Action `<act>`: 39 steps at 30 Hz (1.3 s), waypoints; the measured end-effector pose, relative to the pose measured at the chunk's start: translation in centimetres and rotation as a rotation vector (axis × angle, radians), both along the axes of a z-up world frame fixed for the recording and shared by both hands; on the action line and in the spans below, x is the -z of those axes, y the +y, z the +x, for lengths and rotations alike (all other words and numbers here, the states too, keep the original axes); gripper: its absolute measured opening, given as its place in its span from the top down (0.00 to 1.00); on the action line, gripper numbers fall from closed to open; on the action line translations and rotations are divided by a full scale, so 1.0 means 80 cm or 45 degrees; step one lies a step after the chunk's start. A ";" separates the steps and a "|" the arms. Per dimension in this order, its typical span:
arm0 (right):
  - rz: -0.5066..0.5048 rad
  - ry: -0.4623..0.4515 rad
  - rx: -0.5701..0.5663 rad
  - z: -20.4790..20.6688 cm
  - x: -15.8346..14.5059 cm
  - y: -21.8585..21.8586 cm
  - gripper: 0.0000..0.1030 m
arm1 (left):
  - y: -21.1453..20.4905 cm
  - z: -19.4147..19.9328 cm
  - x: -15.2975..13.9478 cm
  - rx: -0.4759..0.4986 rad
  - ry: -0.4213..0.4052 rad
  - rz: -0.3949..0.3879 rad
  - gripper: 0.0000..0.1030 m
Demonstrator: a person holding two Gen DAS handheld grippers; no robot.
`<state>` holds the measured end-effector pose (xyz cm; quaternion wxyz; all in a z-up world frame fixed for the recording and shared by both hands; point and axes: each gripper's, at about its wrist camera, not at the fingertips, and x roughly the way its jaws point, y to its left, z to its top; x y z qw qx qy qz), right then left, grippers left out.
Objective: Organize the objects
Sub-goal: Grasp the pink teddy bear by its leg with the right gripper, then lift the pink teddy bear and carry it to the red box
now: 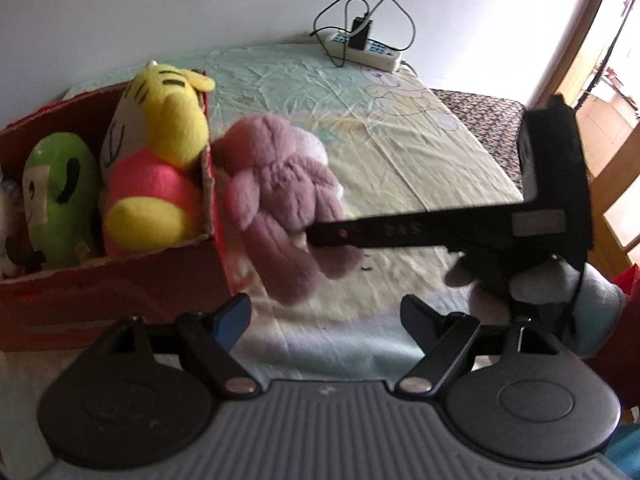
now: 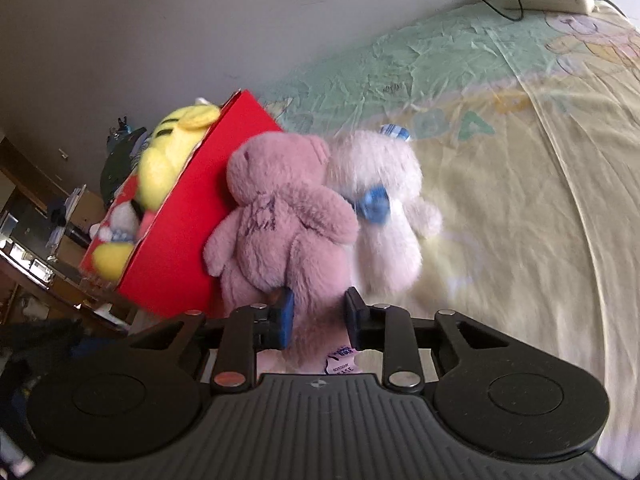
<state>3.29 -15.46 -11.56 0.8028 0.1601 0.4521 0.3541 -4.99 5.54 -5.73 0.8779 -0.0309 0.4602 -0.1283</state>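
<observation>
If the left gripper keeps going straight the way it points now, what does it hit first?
Probably the pink plush bear lying beside the red box; the left gripper is open and empty. The right gripper's arm crosses just to the side, and depth is unclear.

Soft daylight, motion blur, fisheye-warped edges

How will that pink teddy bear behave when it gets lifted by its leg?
The pink teddy bear looks soft and plush, so it will probably flop and dangle. The right gripper pinches only fur, which may slip. It seems light.
</observation>
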 end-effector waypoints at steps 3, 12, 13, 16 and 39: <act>-0.031 0.025 -0.007 -0.024 0.004 -0.012 0.73 | 0.001 -0.007 0.000 0.027 0.009 -0.015 0.19; -0.037 0.191 -0.018 -0.068 0.021 -0.040 0.73 | 0.000 -0.017 0.020 0.078 0.079 -0.070 0.19; -0.030 0.206 -0.027 -0.073 0.020 -0.042 0.72 | 0.001 -0.016 0.023 0.077 0.088 -0.078 0.19; -0.010 0.193 -0.026 -0.075 0.014 -0.053 0.70 | -0.001 -0.015 0.031 0.072 0.107 -0.095 0.19; 0.222 0.327 -0.134 -0.027 0.040 -0.001 0.64 | -0.001 -0.005 0.072 -0.032 0.204 -0.159 0.13</act>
